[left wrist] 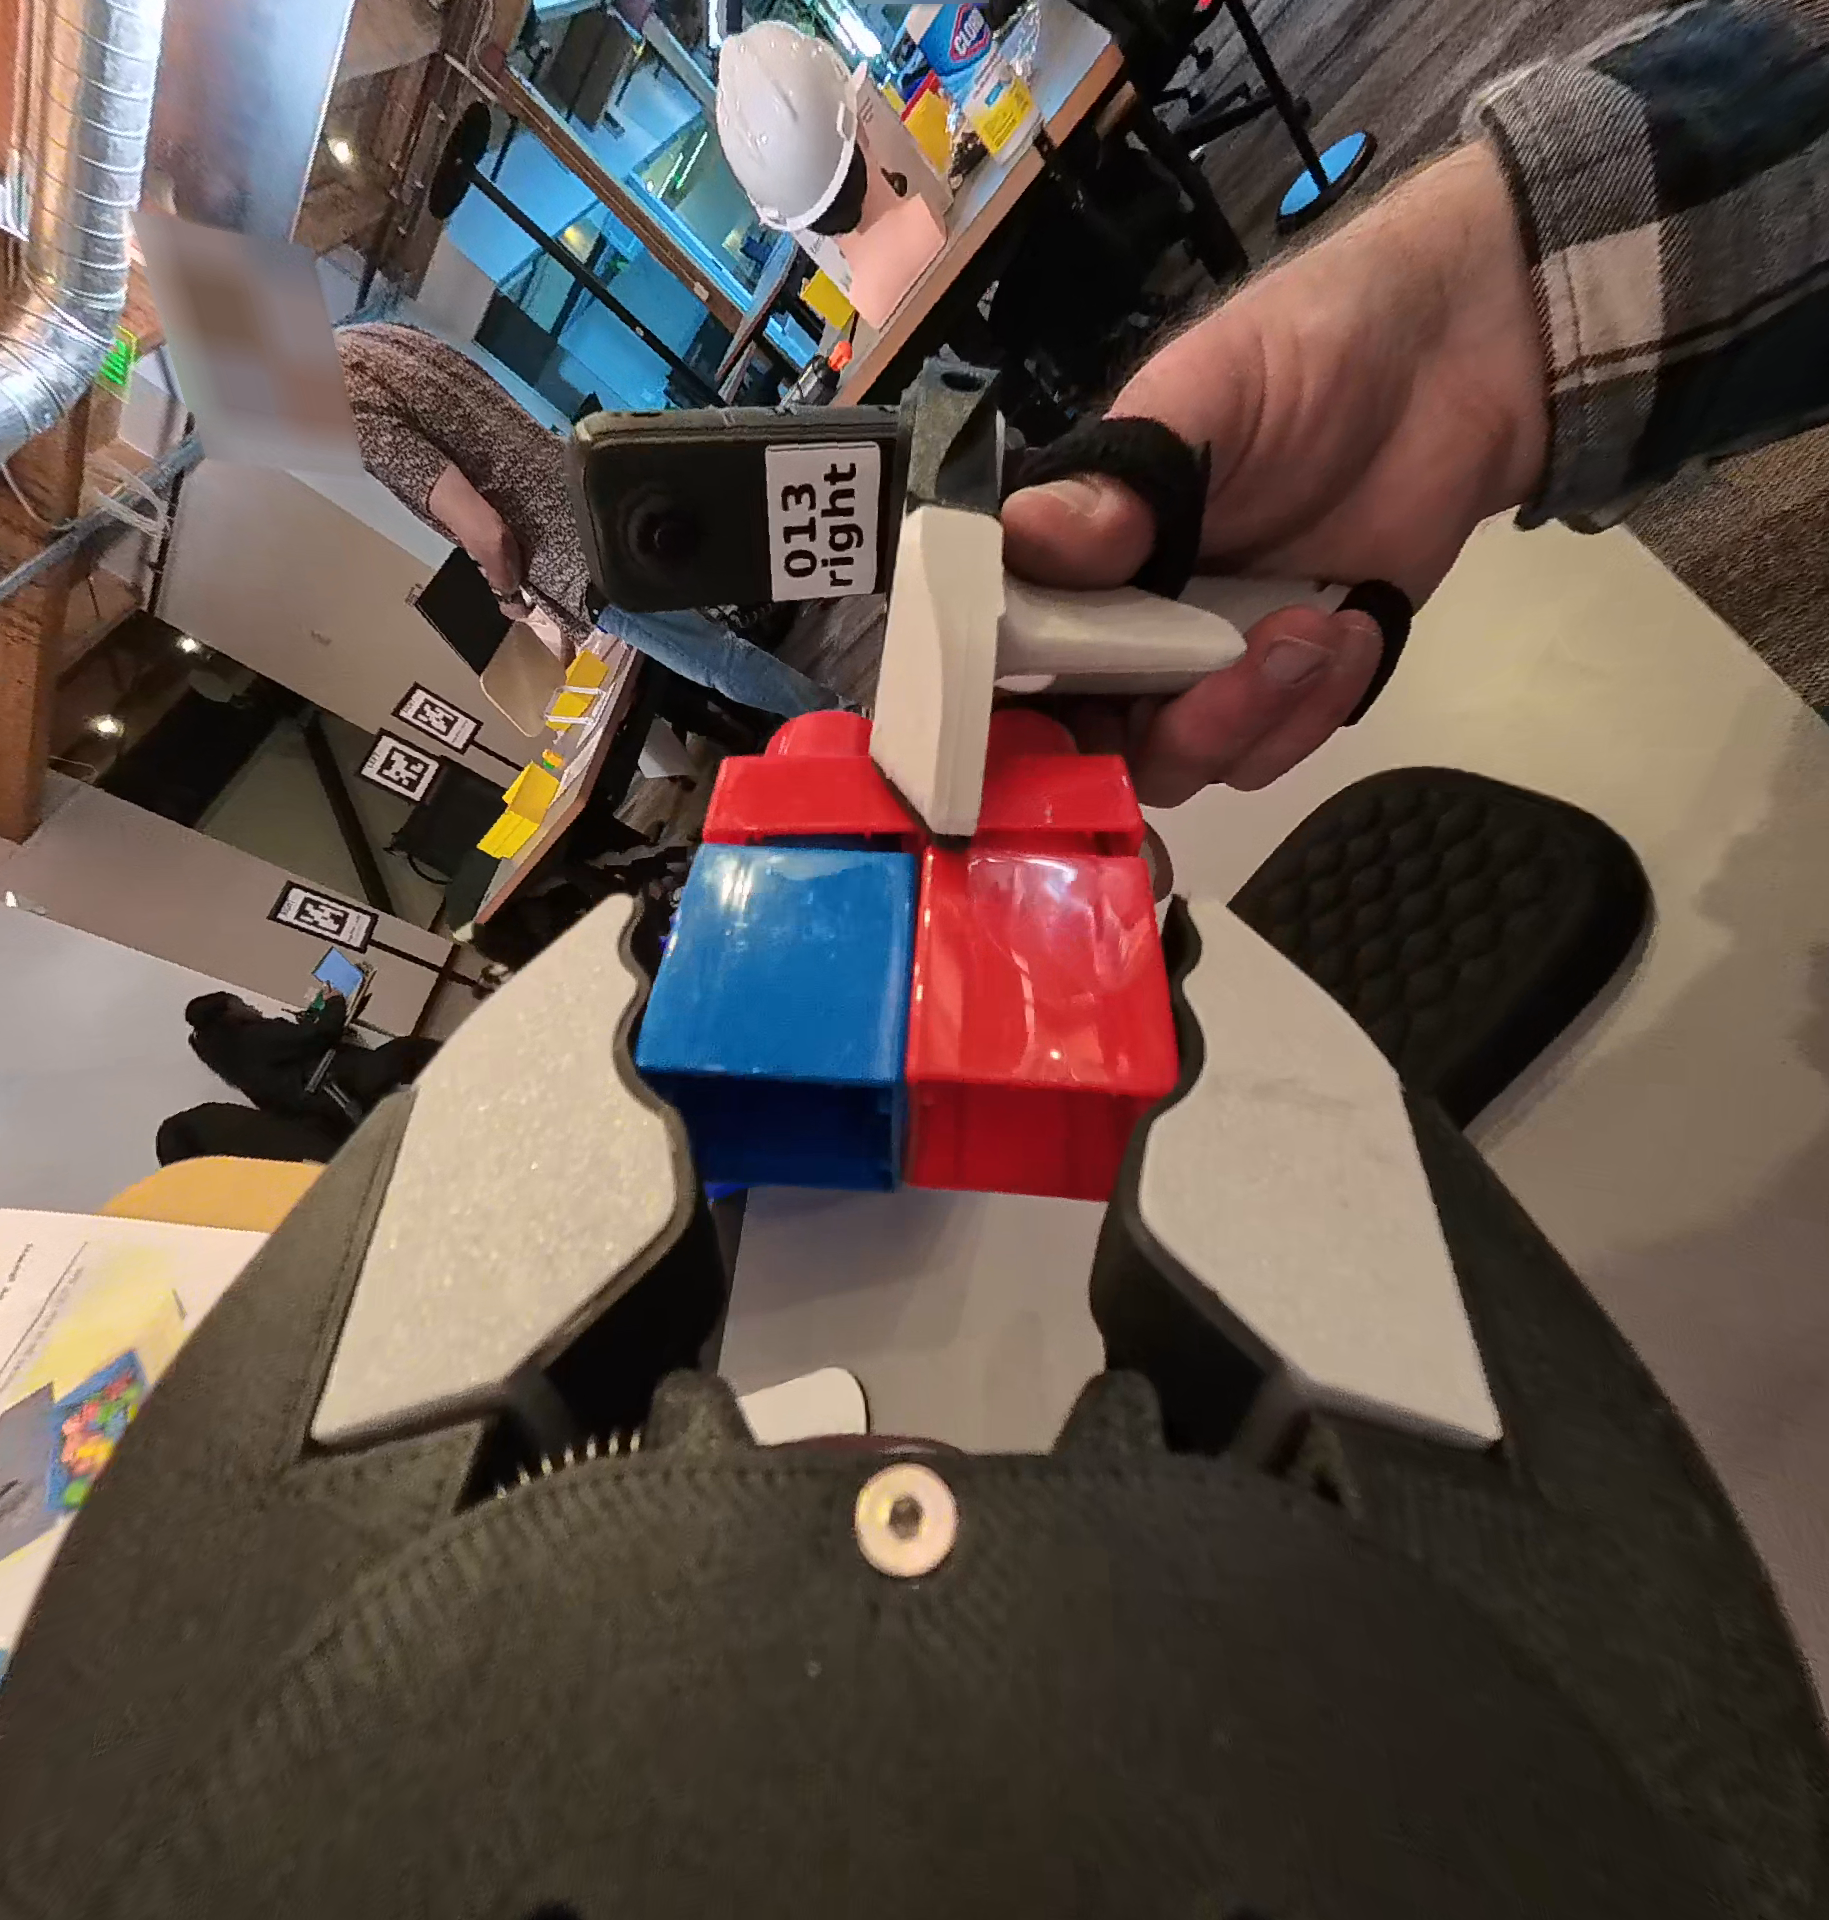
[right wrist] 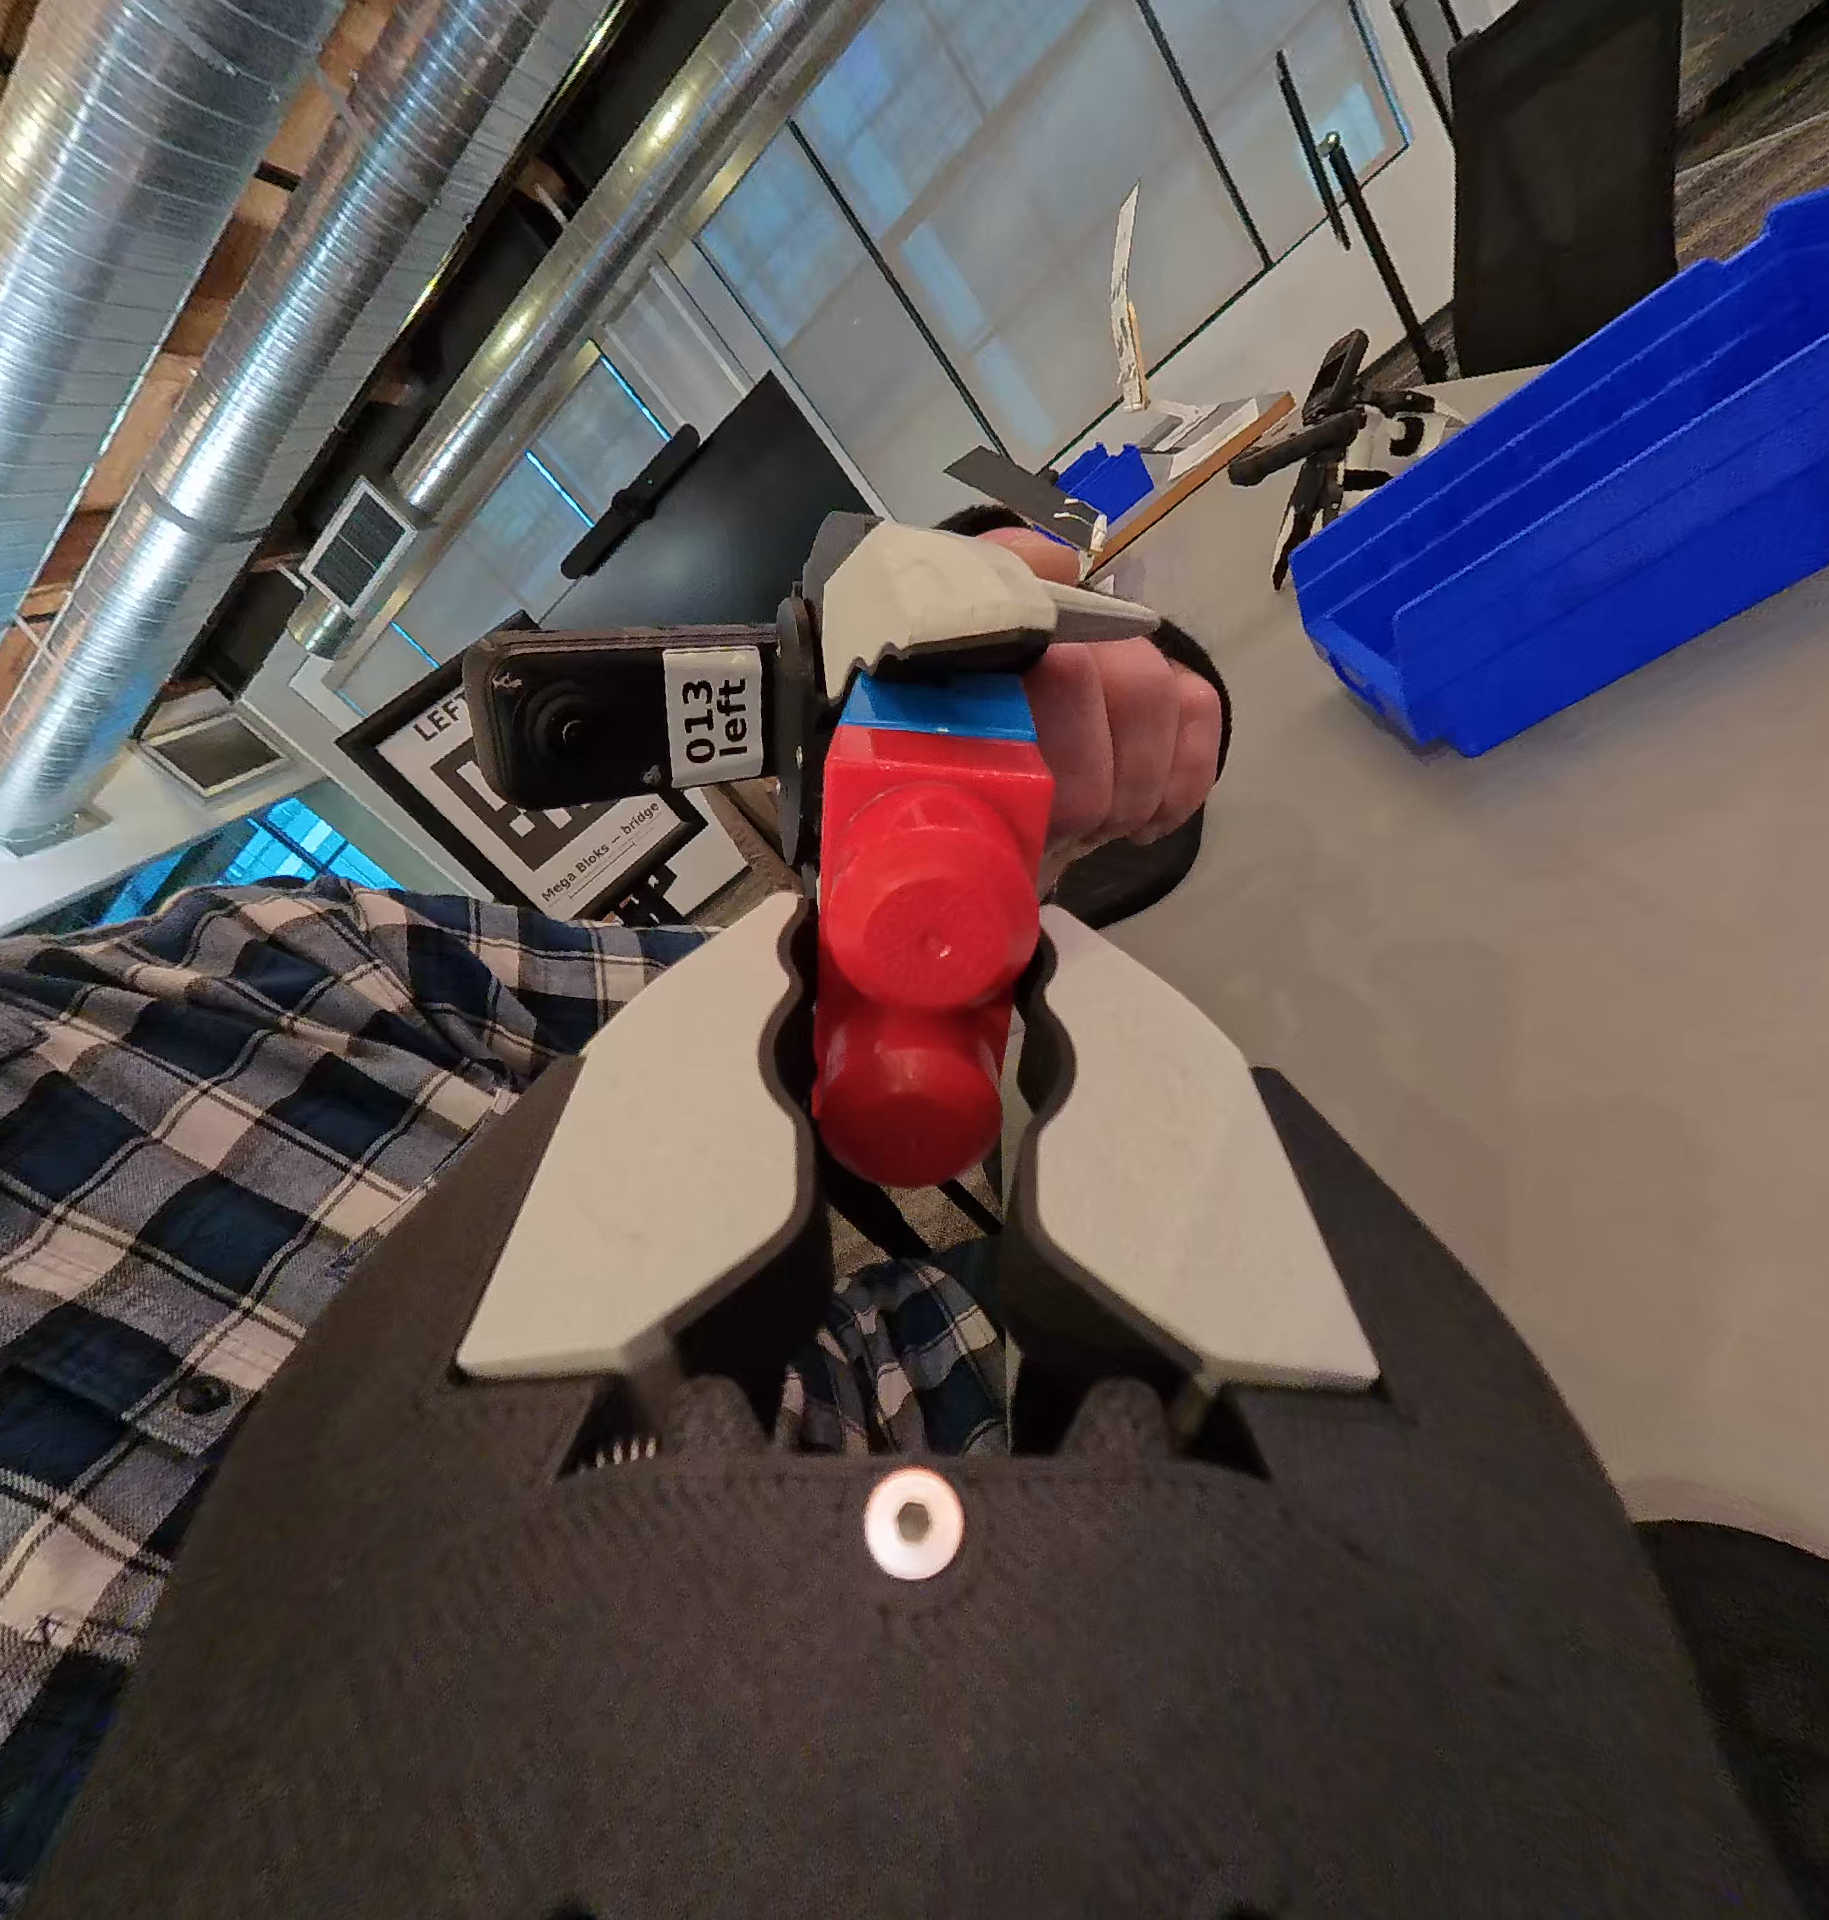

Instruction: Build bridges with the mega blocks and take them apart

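Your left gripper point(left wrist: 905, 997) clamps the blue point(left wrist: 780, 977) and red point(left wrist: 1045, 987) pair; your right gripper point(right wrist: 915, 1029) pinches the red two-stud block point(right wrist: 925, 935) atop, studs facing it.

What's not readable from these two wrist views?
- Left wrist view: right gripper far finger, hidden behind its near finger.
- Left wrist view: joint between the long red block and the blue block, in shadow.
- Right wrist view: blue block mostly covered by the left gripper and red block.
- Right wrist view: blue bin contents, hidden by its wall.
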A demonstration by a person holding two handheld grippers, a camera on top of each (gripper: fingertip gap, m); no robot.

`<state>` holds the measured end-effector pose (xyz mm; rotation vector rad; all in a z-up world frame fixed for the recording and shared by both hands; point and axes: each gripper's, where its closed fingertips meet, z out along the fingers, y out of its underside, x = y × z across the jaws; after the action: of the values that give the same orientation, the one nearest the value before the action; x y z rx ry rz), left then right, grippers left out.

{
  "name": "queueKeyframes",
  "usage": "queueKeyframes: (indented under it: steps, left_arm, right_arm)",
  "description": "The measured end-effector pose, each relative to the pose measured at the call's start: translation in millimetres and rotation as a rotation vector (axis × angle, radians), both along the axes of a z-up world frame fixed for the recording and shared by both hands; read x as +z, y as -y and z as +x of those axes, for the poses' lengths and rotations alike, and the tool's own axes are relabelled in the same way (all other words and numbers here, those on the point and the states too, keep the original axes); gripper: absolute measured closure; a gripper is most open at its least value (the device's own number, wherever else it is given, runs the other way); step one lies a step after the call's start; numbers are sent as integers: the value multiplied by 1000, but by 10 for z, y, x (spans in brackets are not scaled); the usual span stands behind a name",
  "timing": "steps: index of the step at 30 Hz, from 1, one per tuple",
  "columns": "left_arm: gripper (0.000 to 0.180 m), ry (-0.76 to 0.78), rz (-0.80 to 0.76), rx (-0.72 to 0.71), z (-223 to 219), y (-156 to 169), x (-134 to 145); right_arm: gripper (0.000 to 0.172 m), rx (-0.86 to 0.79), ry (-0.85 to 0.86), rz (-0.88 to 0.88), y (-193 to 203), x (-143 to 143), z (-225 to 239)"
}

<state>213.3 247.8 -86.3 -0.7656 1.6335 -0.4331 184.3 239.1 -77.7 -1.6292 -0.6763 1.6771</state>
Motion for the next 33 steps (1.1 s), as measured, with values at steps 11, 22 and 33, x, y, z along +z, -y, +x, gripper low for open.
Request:
queueKeyframes:
  steps: [11, 22, 33]
  left_arm:
    - [91, 15, -113, 30, 7, -252, -192]
    - [90, 9, -196, 112, -172, -645, -355]
    - [90, 72, -248, 117, -219, -740, -237]
  right_arm:
    - [135, -60, -95, -91, -271, -151, 250]
    - [135, -505, 265, -46, -1286, -587, 1304]
    - [97, -808, 655, 91, -2195, -465, 2178]
